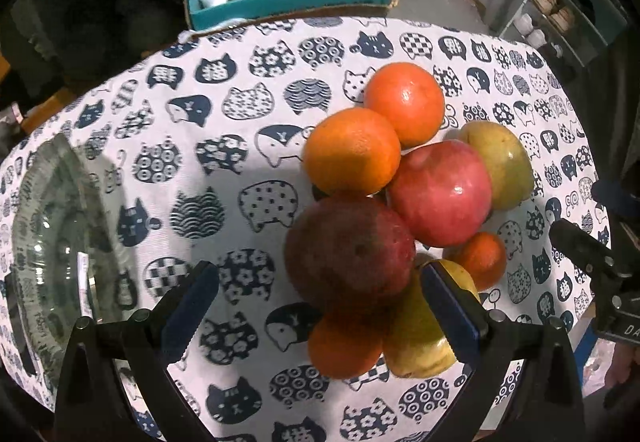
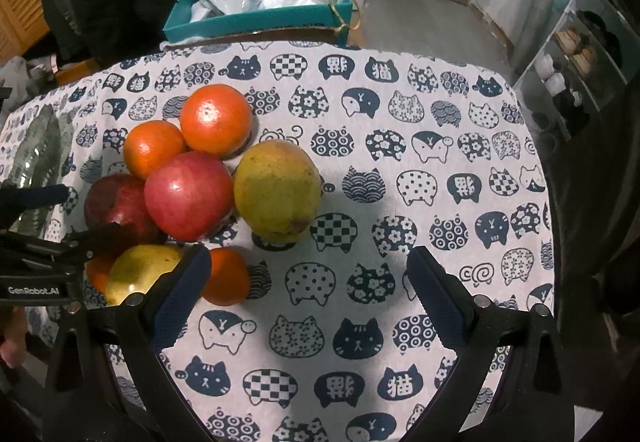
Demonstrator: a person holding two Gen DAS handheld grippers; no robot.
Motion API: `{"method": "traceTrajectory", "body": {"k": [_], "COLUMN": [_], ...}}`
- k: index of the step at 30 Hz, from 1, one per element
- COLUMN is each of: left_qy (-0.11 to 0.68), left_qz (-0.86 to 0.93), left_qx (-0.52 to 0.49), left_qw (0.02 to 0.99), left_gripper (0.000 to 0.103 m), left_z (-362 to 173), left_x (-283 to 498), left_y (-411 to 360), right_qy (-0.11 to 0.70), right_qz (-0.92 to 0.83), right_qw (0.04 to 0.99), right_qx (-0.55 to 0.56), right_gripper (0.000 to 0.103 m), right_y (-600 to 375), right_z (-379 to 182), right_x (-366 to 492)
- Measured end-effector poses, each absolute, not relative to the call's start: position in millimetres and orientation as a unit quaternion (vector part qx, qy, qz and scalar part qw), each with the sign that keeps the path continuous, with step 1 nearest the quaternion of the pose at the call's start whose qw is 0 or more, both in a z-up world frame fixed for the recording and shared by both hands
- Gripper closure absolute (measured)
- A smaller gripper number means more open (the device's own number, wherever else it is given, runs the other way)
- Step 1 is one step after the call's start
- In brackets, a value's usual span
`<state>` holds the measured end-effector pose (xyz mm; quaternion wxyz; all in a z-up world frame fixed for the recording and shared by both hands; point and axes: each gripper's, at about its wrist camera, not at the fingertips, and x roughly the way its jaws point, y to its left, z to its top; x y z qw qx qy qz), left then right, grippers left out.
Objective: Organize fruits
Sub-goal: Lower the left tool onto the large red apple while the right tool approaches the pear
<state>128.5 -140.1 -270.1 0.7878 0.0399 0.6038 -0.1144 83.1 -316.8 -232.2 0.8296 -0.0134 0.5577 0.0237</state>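
Fingers on both of your tools are standing wide apart, gripping nothing. Your left gripper (image 1: 320, 306) is hanging just above the near side of the fruit pile, its jaws framing the dark red apple (image 1: 350, 248), with the right-hand pad resting close against a yellow-green pear (image 1: 420, 338); whether it is touching is hard to tell. That framing is suggesting you are lining up the apple as the first pick, probably because it is sitting on top and nearest to you.

Your right gripper (image 2: 308, 282) is waiting over bare cat-print cloth (image 2: 400, 169), just beside the pile, so it is not crowding the left one.

All the fruit is bunched together on the cloth: two oranges (image 1: 352, 151) at the far side, a bright red apple (image 1: 440, 193) in the middle, a large pear (image 1: 504, 165) to its right, smaller oranges tucked low. A glass bowl (image 1: 52, 242) is sitting well apart at the left edge, seemingly holding no fruit, and is likely where the fruit is meant to go. Lifting the top apple may be letting its neighbours roll.
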Motion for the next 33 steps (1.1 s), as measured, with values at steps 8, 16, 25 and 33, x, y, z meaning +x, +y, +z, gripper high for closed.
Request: {"method": "traceTrajectory", "body": {"k": [8,16,25,33], "left_qy": [0.622,0.629,0.614,0.617], "left_qz": [-0.130,-0.166,-0.147,-0.143], "left_qx": [0.022,-0.005,0.018,0.010], "left_qw": [0.772,0.760,0.776,0.773], "left_gripper": [0.010,0.026,0.026,0.026], "left_z": [-287.7,-292.4,-284.9,-288.6], "left_x": [138.0,141.7,140.1,141.5], "left_y": [-144.9,-143.7,-129.8,-121.9], "right_qy": [0.565,0.582,0.592,0.598], "right_qz": [0.045,0.072,0.104,0.111], "right_qw": [0.824,0.810,0.799,0.793], "right_qx": [-0.010,-0.023,0.012,0.028], "right_gripper": [0.006,0.006,0.024,0.047], "right_y": [-320.2,-317.0,-315.5,-316.7], "right_z": [-245.8,-266.7,-279.6,-272.4], "right_x": [98.3,122.4,135.1,126.2]}}
